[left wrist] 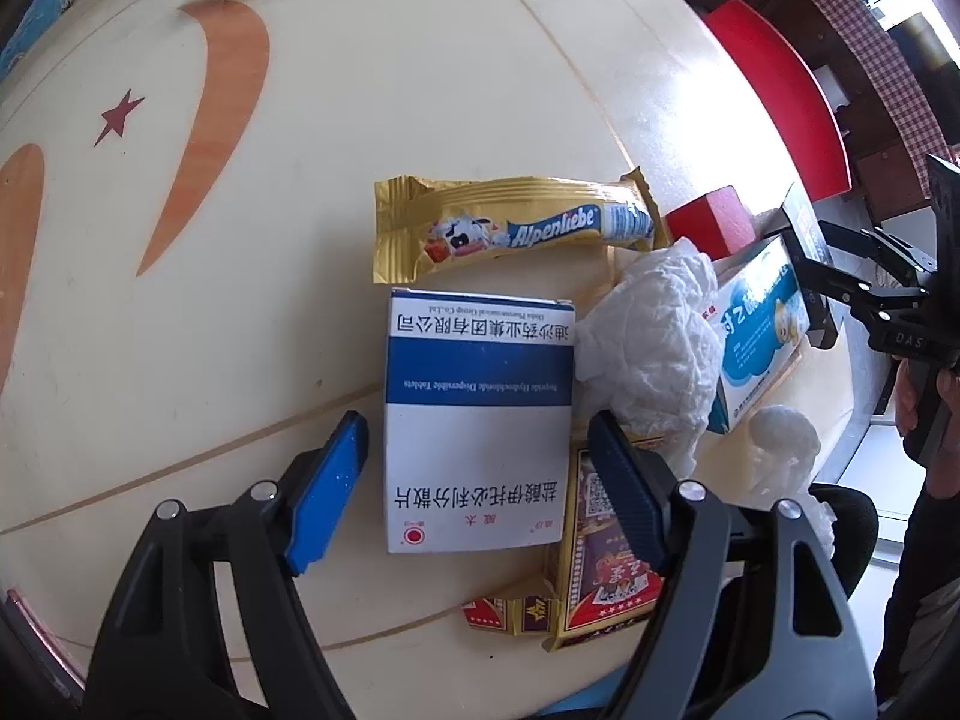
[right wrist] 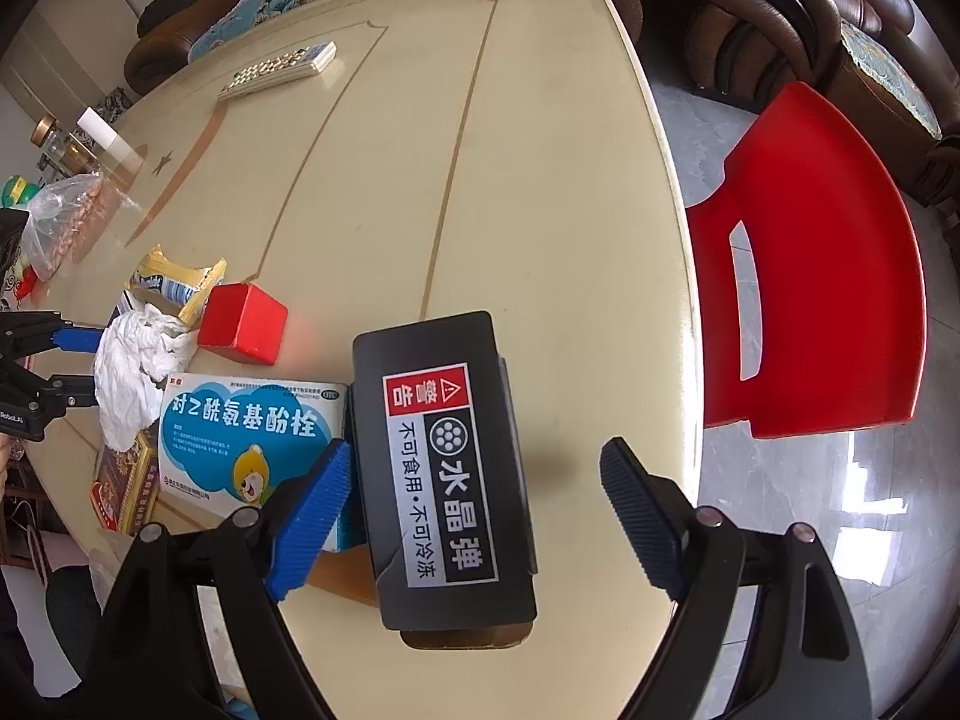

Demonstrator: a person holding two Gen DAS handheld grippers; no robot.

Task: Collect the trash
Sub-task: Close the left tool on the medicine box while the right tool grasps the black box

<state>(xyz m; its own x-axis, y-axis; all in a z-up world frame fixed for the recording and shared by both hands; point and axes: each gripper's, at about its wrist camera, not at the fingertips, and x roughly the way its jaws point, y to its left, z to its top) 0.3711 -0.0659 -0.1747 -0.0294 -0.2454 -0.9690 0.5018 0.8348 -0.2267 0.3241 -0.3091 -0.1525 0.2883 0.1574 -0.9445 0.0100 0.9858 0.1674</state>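
Between left claw (left wrist: 474,492) fingers, medicine box (left wrist: 477,420)

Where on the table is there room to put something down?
Bare table lies between the remote, the red cube and the far edge by the red chair. More lies left of the white box, around the star. It is crowded where candy wrapper, tissue, blue box and black box bunch together.
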